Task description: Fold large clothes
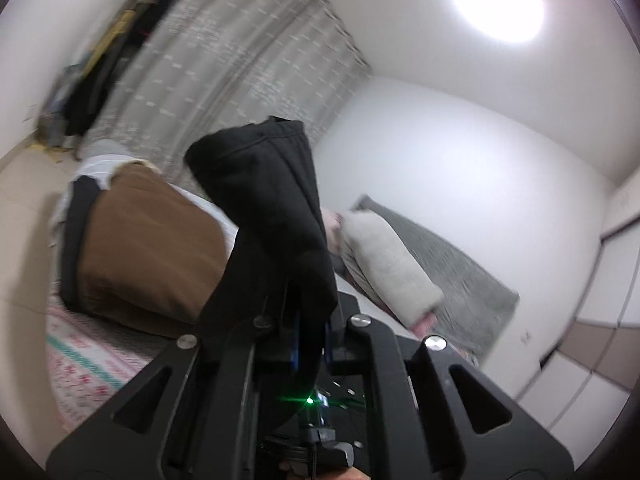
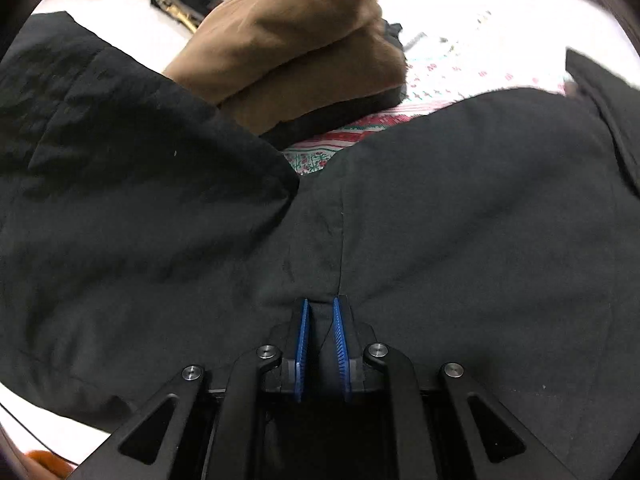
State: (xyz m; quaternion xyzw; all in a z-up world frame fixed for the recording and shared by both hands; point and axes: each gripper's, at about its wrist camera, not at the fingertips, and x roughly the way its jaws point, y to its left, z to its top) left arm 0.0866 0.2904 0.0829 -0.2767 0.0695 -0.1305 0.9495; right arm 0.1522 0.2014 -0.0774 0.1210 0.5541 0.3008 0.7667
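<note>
Left gripper [image 1: 310,336] — blue pads clamped on a fold of the black garment [image 1: 264,200], which rises from the jaws as a long bunched column, hem end uppermost, raised above the bed. Right gripper [image 2: 320,312] — pads pinched on a seam ridge of the same black garment [image 2: 440,220], spread flat over the patterned bedsheet [image 2: 384,120]. Beyond lie folded brown clothes [image 2: 288,40]. Pillow [image 1: 384,256] rests against the wall.

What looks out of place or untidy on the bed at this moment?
Nothing is damaged or spilled. The black garment lies rumpled on the patterned sheet, one part overlapping another. The folded brown garment sits neatly behind it.
</note>
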